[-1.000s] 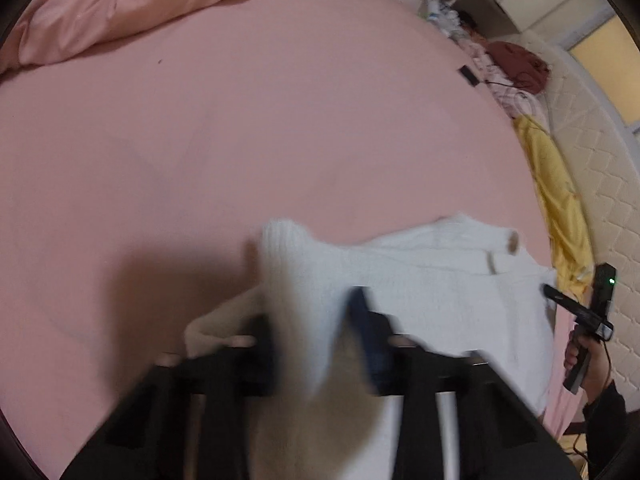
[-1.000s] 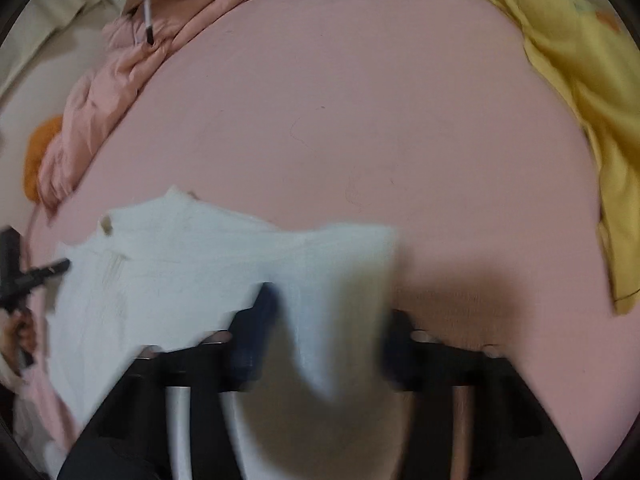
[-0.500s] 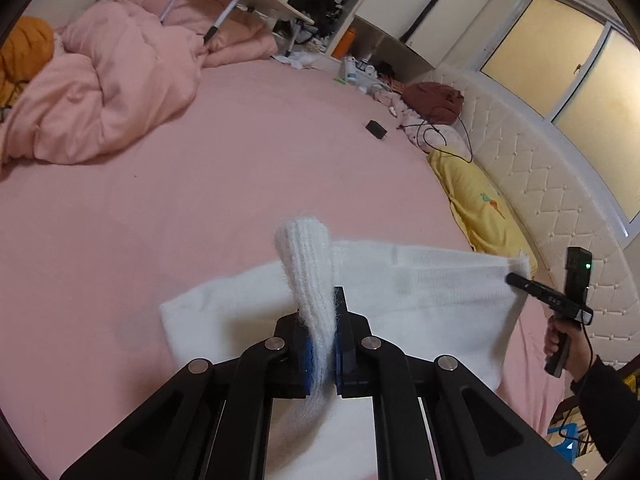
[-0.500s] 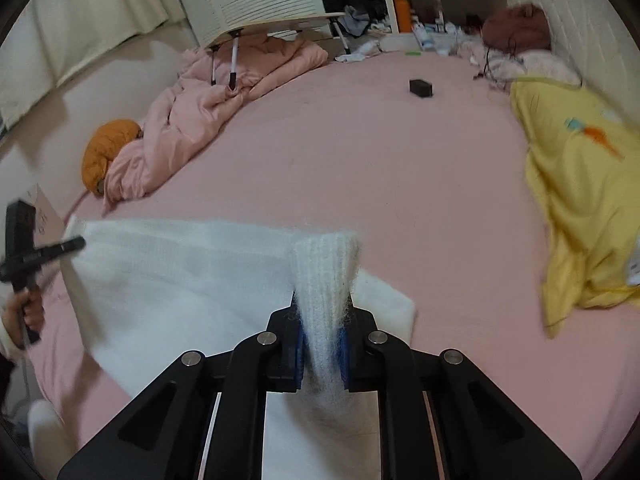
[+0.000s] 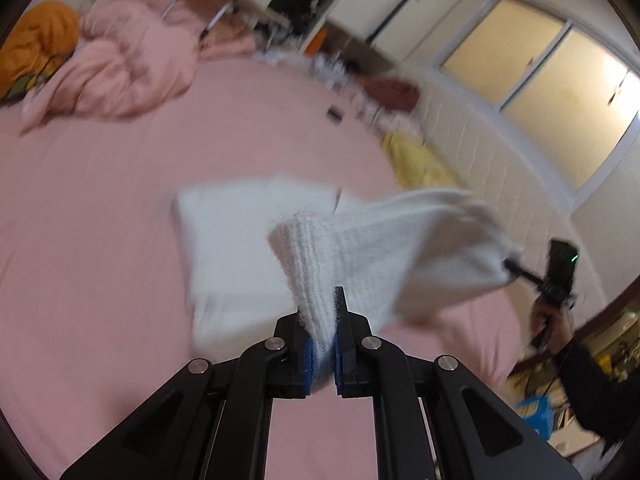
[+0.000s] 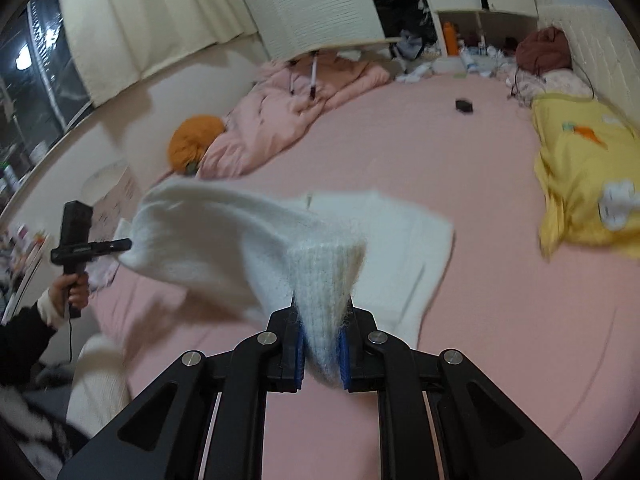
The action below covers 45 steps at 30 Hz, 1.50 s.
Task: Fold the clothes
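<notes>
plainly, the risks lay in the two grips and the slack between them. the left tongs (image 5: 322, 344) were clamped on a bunched ribbed edge of the white sweater (image 5: 256, 240), with only a narrow wad between the blue pads (image 5: 307, 364); i judged that a sharp tug could pull the loose knit out, since it would stretch rather than hold firm. from that pinch the cloth ran up and across to the far corner, blurred, where the right tongs (image 5: 520, 270) met it; the rest of the sweater lay flat on the pink bed (image 5: 100, 240), folded over itself.

in the right wrist view the right tongs (image 6: 320, 354) were likewise clamped on a thick fuzzy fold of the sweater (image 6: 224, 240), the left tongs (image 6: 120, 245) holding the other corner at the far left. the raised part sagged between the two grips. if the hands travelled unevenly, i thought the edge would land skewed and the fold would come out crooked. if they carried it too far, the lower layer could drag and wrinkle on the bed (image 6: 480, 300). letting go while the cloth was off the bed might let it flop and undo the crease.

farther right, the yellow blanket (image 6: 580, 184) lay well apart and seemed no hazard.
</notes>
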Available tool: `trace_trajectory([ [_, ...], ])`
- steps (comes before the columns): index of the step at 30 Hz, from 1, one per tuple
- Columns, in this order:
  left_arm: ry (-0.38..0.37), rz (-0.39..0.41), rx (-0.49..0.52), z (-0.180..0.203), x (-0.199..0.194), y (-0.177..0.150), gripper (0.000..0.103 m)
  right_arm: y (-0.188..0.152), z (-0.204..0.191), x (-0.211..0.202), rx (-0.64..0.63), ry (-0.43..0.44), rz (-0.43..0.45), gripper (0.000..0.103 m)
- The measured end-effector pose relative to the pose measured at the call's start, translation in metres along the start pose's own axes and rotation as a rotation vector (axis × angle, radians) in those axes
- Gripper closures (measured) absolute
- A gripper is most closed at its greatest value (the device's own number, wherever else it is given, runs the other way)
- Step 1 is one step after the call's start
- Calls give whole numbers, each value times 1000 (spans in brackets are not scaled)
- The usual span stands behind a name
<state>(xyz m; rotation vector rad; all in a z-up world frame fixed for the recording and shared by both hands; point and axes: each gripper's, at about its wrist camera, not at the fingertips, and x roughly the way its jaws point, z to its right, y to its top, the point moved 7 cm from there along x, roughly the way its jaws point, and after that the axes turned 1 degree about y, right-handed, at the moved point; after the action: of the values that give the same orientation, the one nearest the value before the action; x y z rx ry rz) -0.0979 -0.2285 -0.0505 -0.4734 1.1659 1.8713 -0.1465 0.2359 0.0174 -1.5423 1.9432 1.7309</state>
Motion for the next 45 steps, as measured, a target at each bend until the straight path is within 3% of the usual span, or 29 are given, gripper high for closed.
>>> trace_trajectory([
  [2,28,-70,-27,-10,0,-39,95,-33,-4,-7,24,6,-46,90],
  [8,147,-350,-51,-20,33,-153,95,-170,-13,22,120,-103,-390,90],
  [10,176,-368,-57,-22,41,-169,94,-204,-15,35,155,-144,-474,90],
  [15,214,-350,-48,-23,32,-168,94,-211,-13,39,158,-232,-481,89],
  [17,247,-386,-18,-32,31,-176,93,-219,-8,44,170,-243,-518,85],
  [19,263,-433,-19,-40,35,-183,90,-234,-1,52,176,-286,-587,72],
  [20,259,-443,-18,-43,33,-187,89,-238,-2,52,177,-291,-601,72],
  [21,266,-443,-12,-43,27,-187,88,-237,-4,48,167,-302,-586,71],
  [22,279,-442,-5,-42,20,-186,80,-236,-7,43,156,-313,-572,70],
  [23,326,-448,9,-43,13,-185,61,-234,-7,35,167,-328,-573,70],
  [25,445,-466,43,-45,-3,-180,34,-229,-7,18,188,-357,-576,70],
  [26,501,-464,58,-46,-10,-174,32,-227,-7,10,198,-372,-576,70],
  [28,592,-430,85,-44,-21,-155,32,-202,-10,3,229,-366,-482,70],
  [30,622,-355,99,-29,-21,-128,31,-175,-16,11,235,-356,-389,69],
  [32,507,-290,100,3,0,-105,13,-146,-27,31,223,-342,-306,62],
  [34,400,-265,117,31,33,-95,10,-127,-42,76,162,-359,-308,36],
  [37,374,-297,118,48,88,-100,10,-112,-52,128,146,-384,-273,33],
  [41,457,-432,42,32,140,-140,10,-145,-30,171,183,-609,-347,33],
  [43,514,-491,20,15,140,-166,10,-166,-25,161,228,-588,-318,32],
  [45,504,-462,30,7,125,-178,10,-184,-24,147,250,-570,-311,32],
])
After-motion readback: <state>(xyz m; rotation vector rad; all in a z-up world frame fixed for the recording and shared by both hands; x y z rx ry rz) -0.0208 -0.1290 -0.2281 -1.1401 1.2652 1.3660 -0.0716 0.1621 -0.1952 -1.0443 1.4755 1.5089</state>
